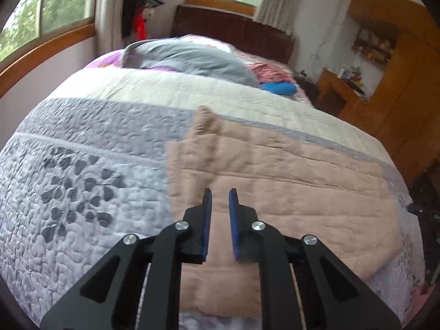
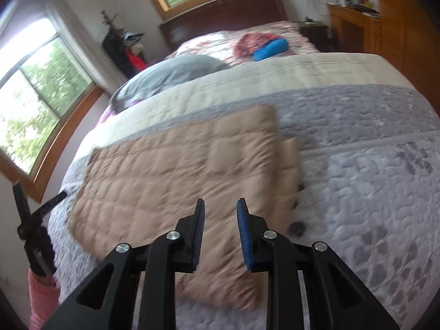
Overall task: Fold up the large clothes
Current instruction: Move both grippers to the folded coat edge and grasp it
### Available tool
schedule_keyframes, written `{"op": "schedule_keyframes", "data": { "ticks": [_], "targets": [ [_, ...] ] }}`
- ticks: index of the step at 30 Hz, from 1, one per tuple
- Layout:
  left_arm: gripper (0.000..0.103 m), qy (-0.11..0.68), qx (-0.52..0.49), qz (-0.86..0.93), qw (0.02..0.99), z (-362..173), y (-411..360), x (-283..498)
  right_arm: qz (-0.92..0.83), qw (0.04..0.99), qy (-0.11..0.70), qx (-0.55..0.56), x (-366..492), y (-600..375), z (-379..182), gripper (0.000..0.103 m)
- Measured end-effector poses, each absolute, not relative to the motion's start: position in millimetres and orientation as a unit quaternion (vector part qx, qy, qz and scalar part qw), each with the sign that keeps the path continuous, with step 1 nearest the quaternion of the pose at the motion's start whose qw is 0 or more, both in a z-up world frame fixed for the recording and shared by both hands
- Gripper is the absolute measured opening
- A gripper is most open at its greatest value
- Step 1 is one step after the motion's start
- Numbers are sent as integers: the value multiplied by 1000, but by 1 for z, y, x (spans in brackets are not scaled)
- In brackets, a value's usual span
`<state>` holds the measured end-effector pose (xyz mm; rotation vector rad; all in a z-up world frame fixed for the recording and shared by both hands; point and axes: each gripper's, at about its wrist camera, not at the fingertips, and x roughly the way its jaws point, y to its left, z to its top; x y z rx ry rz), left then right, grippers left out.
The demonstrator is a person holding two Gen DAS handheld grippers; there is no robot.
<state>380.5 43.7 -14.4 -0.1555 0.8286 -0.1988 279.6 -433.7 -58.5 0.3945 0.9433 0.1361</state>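
A tan quilted garment [image 1: 275, 181] lies folded flat on the grey and white bedspread [image 1: 90, 148], near the foot of the bed. It also shows in the right wrist view [image 2: 176, 170], with a folded flap at its right edge. My left gripper [image 1: 220, 195] hovers over the garment's near part, open and empty. My right gripper [image 2: 221, 205] hovers over the garment's near right part, open and empty. The other gripper [image 2: 30, 220] shows at the far left of the right wrist view, held by a hand in a pink sleeve.
A grey pillow [image 1: 192, 60] and a blue roll [image 1: 277, 88] lie at the head of the bed. A wooden headboard [image 1: 233, 27], windows and a wooden cabinet [image 1: 398, 88] surround the bed. A small dark object [image 2: 297, 228] lies by the garment's right edge.
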Motion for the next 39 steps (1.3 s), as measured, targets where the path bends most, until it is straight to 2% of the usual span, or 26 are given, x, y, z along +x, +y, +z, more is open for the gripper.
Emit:
{"op": "schedule_keyframes", "data": {
  "ticks": [5,11,20,27,29,30,32,34,35,36,37,39],
  "targets": [
    [12,439,-43,-168,882,-27,-15,364,107,853,484,166,282,-382,-70,25],
    [12,457,-15,-167,873,-57,-51,365,77,853,500,130,288,-347,-91,25],
    [14,464,12,-156,872,-99,-53,367,38,847,516,119,295,-335,-136,21],
    [14,474,4,-144,869,-99,-54,370,27,848,516,118,298,-332,-138,20],
    [14,482,-2,-148,863,-90,-50,372,39,847,517,119,297,-334,-129,24],
    [15,487,-14,-154,860,-84,-47,370,51,848,511,131,293,-338,-122,26],
    [32,486,-51,-176,855,-69,-28,366,75,857,487,152,283,-349,-104,32],
    [51,468,-57,-173,865,-54,-9,362,82,874,449,165,269,-369,-82,53],
    [54,457,-53,-163,873,-47,2,361,76,879,440,168,265,-379,-75,56],
    [63,449,-52,-152,879,-39,19,363,67,882,434,172,262,-392,-69,59],
    [68,448,-55,-142,881,-36,34,366,61,882,433,176,262,-401,-67,60],
    [69,453,-65,-119,881,-34,63,377,43,878,438,187,266,-426,-66,64]
  ]
}}
